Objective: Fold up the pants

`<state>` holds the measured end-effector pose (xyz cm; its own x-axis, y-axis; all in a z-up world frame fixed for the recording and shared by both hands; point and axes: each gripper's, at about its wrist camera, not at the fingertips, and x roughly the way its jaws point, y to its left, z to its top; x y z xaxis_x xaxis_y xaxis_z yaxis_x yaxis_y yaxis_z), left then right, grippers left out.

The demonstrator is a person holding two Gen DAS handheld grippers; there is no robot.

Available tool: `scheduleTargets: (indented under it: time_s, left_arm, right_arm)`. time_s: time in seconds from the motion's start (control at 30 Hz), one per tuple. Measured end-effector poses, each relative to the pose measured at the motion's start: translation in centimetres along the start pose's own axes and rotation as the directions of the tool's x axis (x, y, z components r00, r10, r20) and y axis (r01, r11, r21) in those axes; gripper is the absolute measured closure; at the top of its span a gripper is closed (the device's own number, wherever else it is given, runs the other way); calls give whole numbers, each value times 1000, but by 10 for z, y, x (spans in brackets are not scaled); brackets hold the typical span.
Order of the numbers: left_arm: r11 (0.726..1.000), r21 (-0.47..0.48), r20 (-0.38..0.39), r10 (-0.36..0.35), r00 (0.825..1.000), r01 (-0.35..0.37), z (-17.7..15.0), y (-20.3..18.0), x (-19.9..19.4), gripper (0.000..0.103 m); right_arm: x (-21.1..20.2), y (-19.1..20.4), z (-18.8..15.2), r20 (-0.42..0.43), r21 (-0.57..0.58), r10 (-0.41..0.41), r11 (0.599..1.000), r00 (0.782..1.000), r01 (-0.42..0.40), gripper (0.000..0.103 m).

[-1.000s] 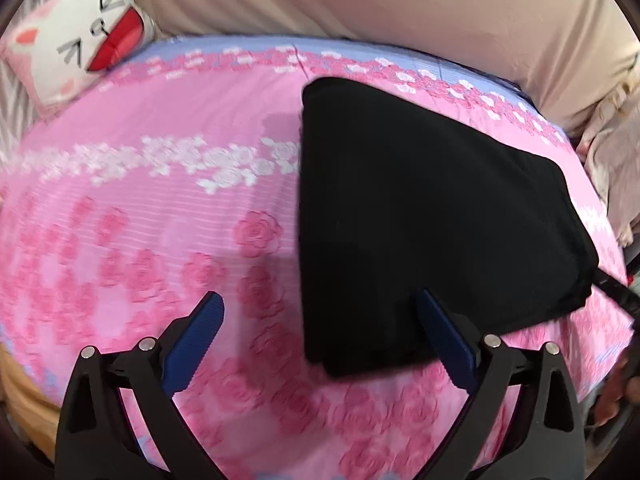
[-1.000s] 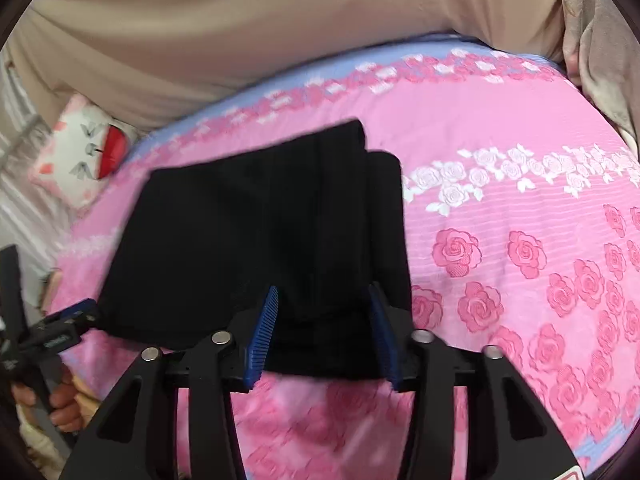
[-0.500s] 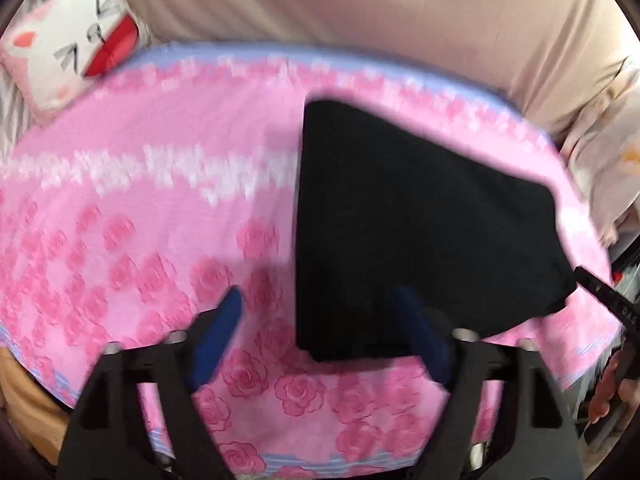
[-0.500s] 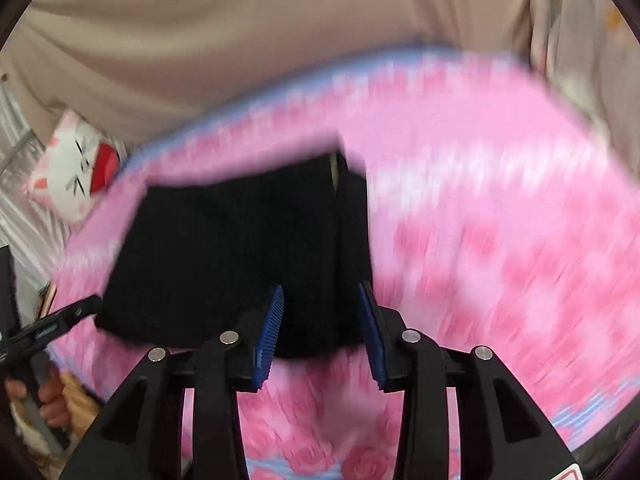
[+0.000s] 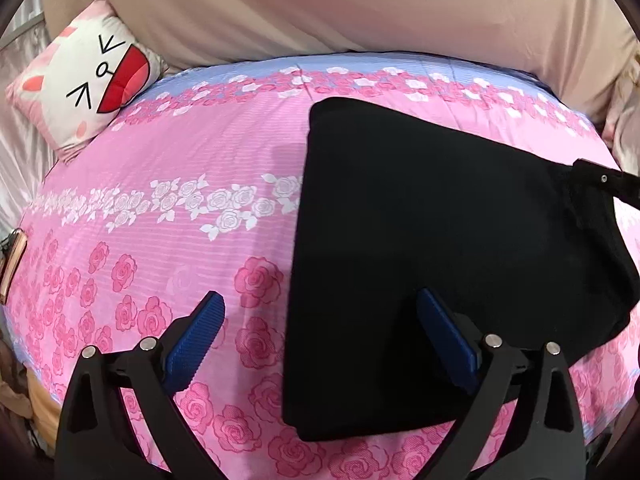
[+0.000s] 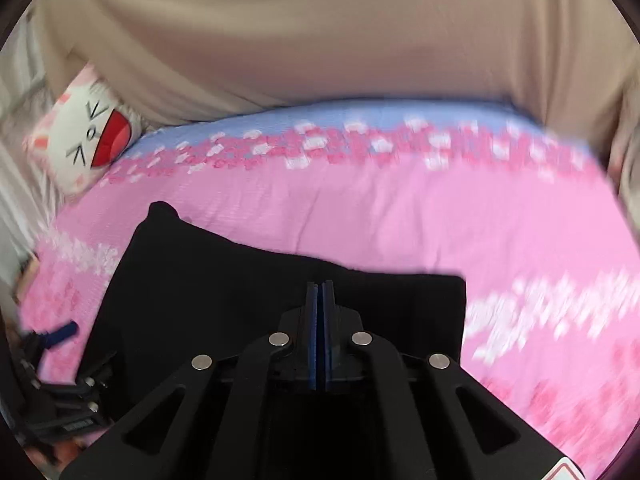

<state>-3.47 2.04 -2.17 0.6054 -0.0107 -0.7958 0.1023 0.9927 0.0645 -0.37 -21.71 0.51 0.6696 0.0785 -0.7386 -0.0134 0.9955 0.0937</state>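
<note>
The pants [image 5: 440,248] lie folded flat on the bed [image 5: 180,168], toward its right half in the left wrist view, while the pillow [image 5: 80,84] sits at the far left corner against the curtain [image 5: 320,8] that hangs behind the bed. The left gripper [image 5: 320,344] hovers over the near left edge of the pants, its right finger above the cloth and its left above the bedsheet. The right gripper [image 6: 319,300] sits at the pants' [image 6: 240,280] near right side.

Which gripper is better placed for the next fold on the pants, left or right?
Probably left. The left gripper is open, its fingers straddling the near left edge of the black pants on the bedspread. The right gripper is shut over the pants; whether it holds fabric is unclear.
</note>
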Motion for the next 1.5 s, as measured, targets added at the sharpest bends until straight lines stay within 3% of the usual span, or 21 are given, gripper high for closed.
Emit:
scheduleTargets:
  time_s: [0.07, 0.17, 0.23, 0.3, 0.43, 0.5, 0.6, 0.67, 0.73, 0.77, 0.83, 0.9, 1.0, 1.1, 1.17, 1.23, 1.3, 1.37, 1.43, 1.5]
  left_arm:
    - [1000, 0, -3, -4, 1000, 4, 3, 0, 5, 6]
    - [1000, 10, 2, 11, 1000, -11, 4, 0, 4, 7]
    - [1000, 8, -1, 10, 1000, -10, 3, 1, 4, 7]
    - [1000, -1, -6, 3, 1000, -3, 3, 3, 4, 7]
    - [1000, 6, -11, -2, 1000, 2, 1, 2, 1, 7]
    - [1000, 11, -1, 9, 1000, -9, -2, 0, 4, 5]
    - [1000, 16, -4, 14, 1000, -14, -5, -1, 9, 5]
    - [1000, -4, -5, -10, 1000, 10, -6, 7, -3, 5]
    - [998, -13, 2, -61, 998, 61, -9, 14, -16, 5]
    - [995, -23, 0, -98, 995, 98, -12, 18, -22, 5]
    - [980, -60, -37, -191, 981, 189, -20, 27, -27, 5]
    - [967, -95, -80, -244, 966, 236, -26, 32, -22, 5]
    - [955, -129, -127, -283, 951, 267, -31, 35, -6, 5]
    - [926, -178, -122, -356, 926, 333, -29, 38, 7, 5]
    - [892, -225, -129, -427, 895, 393, -24, 41, 21, 5]
    - [882, -245, -101, -435, 895, 401, -18, 42, 25, 5]
    - [863, -265, -114, -471, 875, 430, -12, 38, 31, 5]
    - [867, -256, -122, -468, 875, 428, -6, 30, 33, 5]
    - [862, -235, -139, -486, 863, 448, -2, 19, 36, 5]
    - [892, -196, -149, -438, 886, 408, 3, 6, 39, 5]
  right_arm:
    - [38, -14, 0, -78, 1, -68, 998, 995, 69, 103]
    - [18, -24, 2, -49, 105, -9, 994, 999, 14, 102]
    - [-14, -14, -2, 31, 85, -10, 996, 999, 7, 96]
    - [-34, -6, -16, 54, 72, 19, 997, 998, -22, 96]
    - [-53, -9, -54, 35, 75, -39, 997, 999, 37, 95]
    - [-47, -17, -76, -15, 73, -93, 993, 996, 94, 96]
    - [-50, -30, -91, -12, 103, -63, 993, 998, 64, 99]
    - [-67, -34, -90, -2, 137, -38, 990, 999, 38, 89]
    - [-89, -42, -91, 40, 151, -70, 986, 997, 64, 47]
    - [-96, -46, -93, 51, 154, -83, 985, 995, 74, 41]
    - [-104, -58, -101, 36, 176, -90, 981, 995, 82, 40]
    - [-102, -71, -111, 10, 231, -32, 973, 999, 29, 32]
    - [-89, -82, -122, -12, 318, 78, 945, 997, -70, 30]
    - [-68, -84, -125, -31, 359, 169, 922, 985, -147, 29]
    - [-56, -83, -125, -49, 372, 202, 912, 978, -170, 28]
    - [-44, -81, -124, -50, 402, 252, 891, 966, -212, 24]
    - [-36, -80, -121, -38, 440, 285, 866, 958, -240, 19]
    - [-30, -79, -118, -26, 459, 305, 850, 952, -260, 17]
    - [-25, -78, -113, -13, 479, 322, 833, 947, -276, 16]
    - [-19, -79, -108, -3, 502, 339, 814, 941, -292, 15]
